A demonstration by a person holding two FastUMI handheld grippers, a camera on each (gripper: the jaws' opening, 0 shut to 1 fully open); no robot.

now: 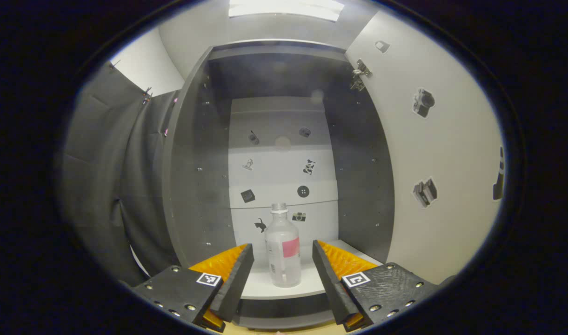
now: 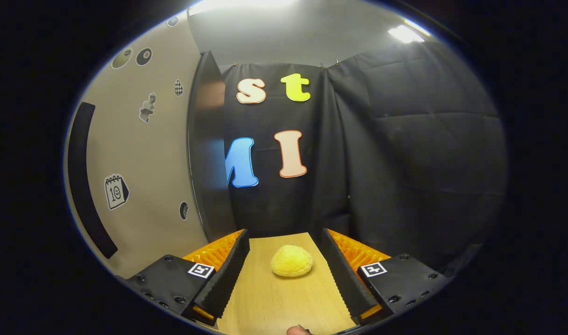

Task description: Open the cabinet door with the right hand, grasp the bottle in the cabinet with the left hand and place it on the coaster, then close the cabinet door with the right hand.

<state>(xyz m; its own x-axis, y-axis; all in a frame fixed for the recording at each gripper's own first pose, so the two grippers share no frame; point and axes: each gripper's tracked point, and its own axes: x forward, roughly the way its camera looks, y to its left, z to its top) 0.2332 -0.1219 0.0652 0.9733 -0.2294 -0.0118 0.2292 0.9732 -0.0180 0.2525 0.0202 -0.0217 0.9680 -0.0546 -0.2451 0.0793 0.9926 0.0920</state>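
Currently the left claw (image 1: 283,267) is levelled at the open cabinet (image 1: 190,153), released, fingers spread wide with the bottle (image 1: 282,246) seen between them but farther in, no contact on either side. Bottle stands upright on the cabinet's white bottom shelf (image 1: 307,286), near the front edge, clear body with a pink label patch and a pale cap. Small stickers dot the cabinet's back panel (image 1: 279,172). The cabinet door (image 1: 432,153) is swung fully open on the right of the left gripper view, hinge (image 1: 359,74) visible at its top corner, more stickers on its inner face. In the right gripper view the right claw (image 2: 284,270) is also released, fingers apart, held low and roughly level over the wooden worktop (image 2: 274,302). A yellow bun-shaped thing (image 2: 291,260) lies on the worktop between the finger lines, ahead of the tips, untouched. The door's outer face sits just to the left of this claw, with its long dark handle (image 2: 81,181) running down that face, well clear of the fingers. A fingertip (image 2: 298,330) peeks in at the bottom edge of the right gripper view.
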